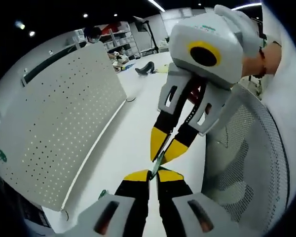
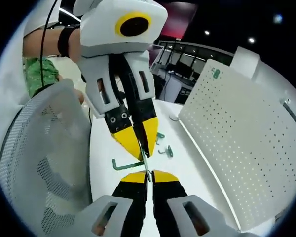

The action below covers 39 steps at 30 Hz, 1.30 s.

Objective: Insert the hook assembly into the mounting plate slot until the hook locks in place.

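A thin green hook (image 1: 158,162) hangs in the air between both grippers, well off the white table. My left gripper (image 1: 154,176) rises from the bottom of the left gripper view, shut on the hook's lower end. My right gripper (image 1: 164,148) comes down from the upper right, shut on the other end. In the right gripper view the hook (image 2: 146,163) is a thin sliver between my right gripper (image 2: 147,176) and my left gripper (image 2: 140,140) above it. The white perforated mounting plate (image 1: 59,128) stands tilted to the left, apart from the hook; it appears as the mounting plate (image 2: 237,143) on the right.
Three loose green hooks lie on the white table (image 2: 187,173): a long one (image 2: 126,164) and two small ones (image 2: 160,138) (image 2: 166,150). A white mesh chair back (image 1: 246,163) (image 2: 39,148) stands close beside the grippers. Shelves and a person are far behind.
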Each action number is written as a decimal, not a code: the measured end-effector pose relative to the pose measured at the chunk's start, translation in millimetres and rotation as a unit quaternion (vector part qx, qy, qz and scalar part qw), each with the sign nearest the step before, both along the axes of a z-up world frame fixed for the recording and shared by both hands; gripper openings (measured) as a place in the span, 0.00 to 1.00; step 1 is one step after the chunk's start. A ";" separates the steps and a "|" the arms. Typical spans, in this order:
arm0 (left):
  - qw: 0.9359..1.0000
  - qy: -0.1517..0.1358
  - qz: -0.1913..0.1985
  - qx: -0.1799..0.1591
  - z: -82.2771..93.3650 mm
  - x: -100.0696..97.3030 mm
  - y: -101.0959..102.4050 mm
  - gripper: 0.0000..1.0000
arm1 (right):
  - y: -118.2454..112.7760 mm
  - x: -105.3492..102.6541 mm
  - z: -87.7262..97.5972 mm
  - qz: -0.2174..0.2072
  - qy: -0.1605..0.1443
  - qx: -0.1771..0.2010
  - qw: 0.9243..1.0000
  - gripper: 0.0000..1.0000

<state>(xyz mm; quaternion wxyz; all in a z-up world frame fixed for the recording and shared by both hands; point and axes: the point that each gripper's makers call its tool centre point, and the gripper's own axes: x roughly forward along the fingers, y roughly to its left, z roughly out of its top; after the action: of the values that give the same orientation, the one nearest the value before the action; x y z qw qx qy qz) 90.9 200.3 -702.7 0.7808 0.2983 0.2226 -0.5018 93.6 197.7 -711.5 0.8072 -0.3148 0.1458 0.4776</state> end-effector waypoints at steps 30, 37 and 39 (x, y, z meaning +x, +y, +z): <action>0.971 0.053 0.129 -0.196 30.4 7.1 15.6 0.19 | -17.3 22.6 20.8 -0.095 -0.006 0.070 0.993 0.01; 0.958 0.072 0.144 -0.237 31.5 2.1 13.4 0.20 | -15.2 26.1 35.7 -0.113 -0.002 0.127 0.985 0.02; 0.956 0.073 0.145 -0.246 32.7 1.3 12.7 0.20 | -14.1 25.6 37.4 -0.112 -0.010 0.125 0.986 0.02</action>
<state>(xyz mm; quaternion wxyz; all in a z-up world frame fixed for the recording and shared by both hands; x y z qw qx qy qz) 92.2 213.0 -670.0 0.8759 0.0245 0.1891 -0.4431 119.2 183.6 -674.1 0.8901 -0.1978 0.1111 0.3952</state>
